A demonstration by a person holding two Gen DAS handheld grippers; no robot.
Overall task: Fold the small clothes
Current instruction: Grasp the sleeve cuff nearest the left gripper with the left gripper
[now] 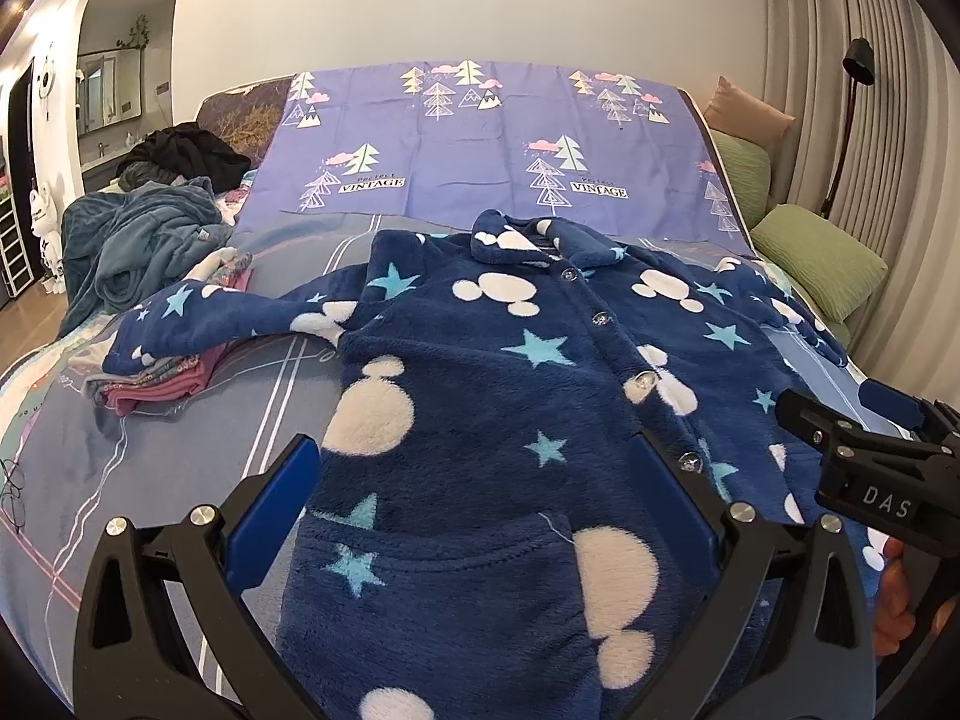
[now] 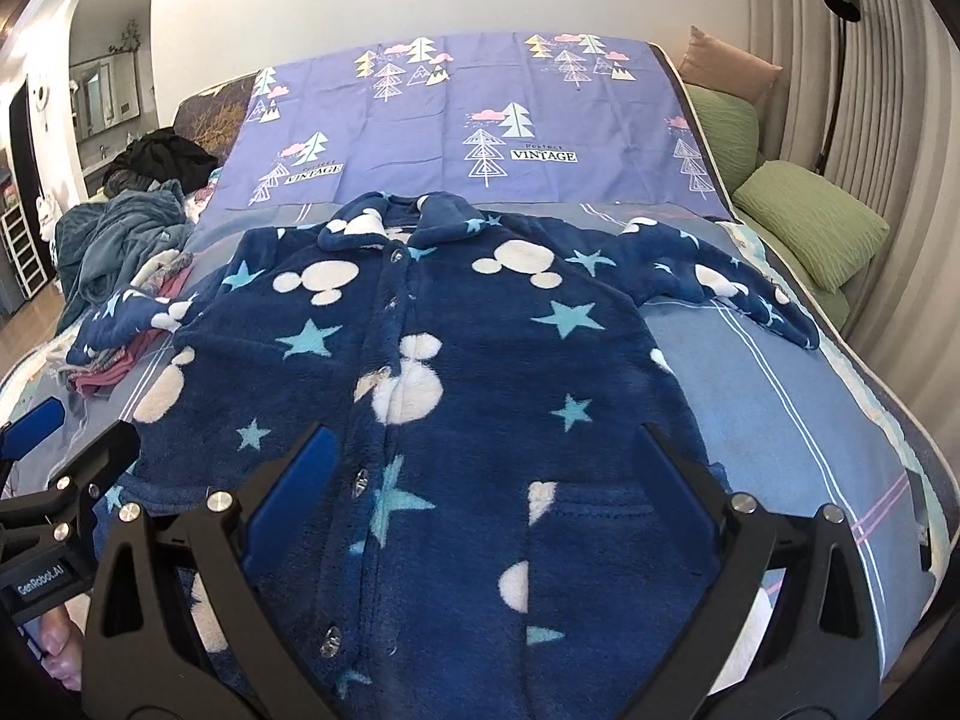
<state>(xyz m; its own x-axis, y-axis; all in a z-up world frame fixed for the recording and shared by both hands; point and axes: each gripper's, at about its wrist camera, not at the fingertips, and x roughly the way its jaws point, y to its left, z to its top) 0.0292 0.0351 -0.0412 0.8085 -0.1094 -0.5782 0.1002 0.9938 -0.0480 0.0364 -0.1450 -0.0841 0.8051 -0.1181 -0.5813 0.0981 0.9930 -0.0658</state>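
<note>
A navy fleece pyjama top (image 1: 498, 396) (image 2: 474, 372) with white mouse heads and light blue stars lies flat on the bed, buttoned, collar away from me and both sleeves spread out. My left gripper (image 1: 474, 456) hovers open over the top's lower left half, with nothing between its blue-padded fingers (image 1: 276, 498). My right gripper (image 2: 486, 450) hangs open over the lower right half near a pocket (image 2: 594, 510). Each gripper shows at the edge of the other's view, the right one (image 1: 864, 450) and the left one (image 2: 66, 474).
A small stack of folded pink and grey clothes (image 1: 156, 384) lies under the left sleeve. A heap of blue and black laundry (image 1: 144, 228) sits at the bed's far left. Green pillows (image 2: 810, 222) line the right edge. A purple tree-print sheet (image 1: 480, 144) covers the far half.
</note>
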